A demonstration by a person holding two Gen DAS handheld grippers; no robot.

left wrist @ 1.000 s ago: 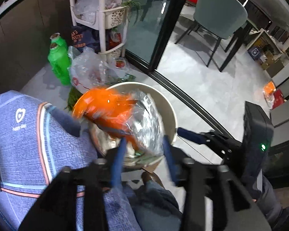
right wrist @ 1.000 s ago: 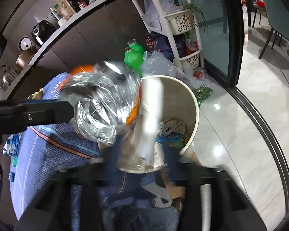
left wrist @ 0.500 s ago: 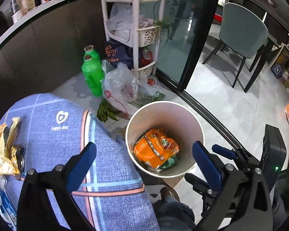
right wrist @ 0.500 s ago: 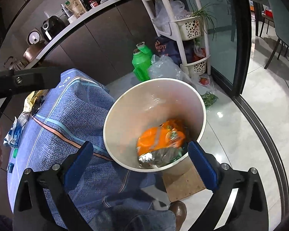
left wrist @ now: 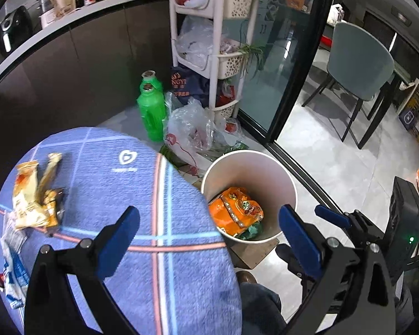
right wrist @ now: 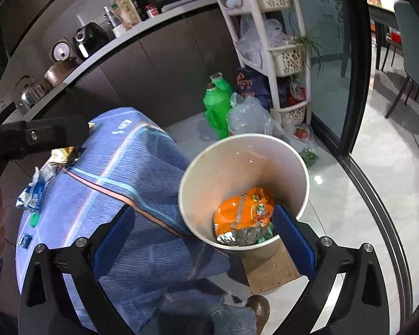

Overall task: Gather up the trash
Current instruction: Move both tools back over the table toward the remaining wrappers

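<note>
Bin point(left wrist: 289, 176), lower centre, holds orange wrapper point(left wrist: 236, 209) | left gripper point(left wrist: 209, 229), right gripper point(right wrist: 204, 234): wide, empty | remaining wrappers point(left wrist: 32, 192), left, on blue cloth point(left wrist: 142, 184) | advice: approach flat, pinch one crumpled edge.

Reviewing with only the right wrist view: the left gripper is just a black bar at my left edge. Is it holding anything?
Observer: No. The left gripper has just been opening its jaws; they stand wide apart with nothing between them.
Operator: What trash lies on the table near it? The bar hides most of that corner for me.
Observer: Crumpled yellow wrappers lie on the blue tablecloth, out beyond the gripper's left finger and not touched by it.
</note>
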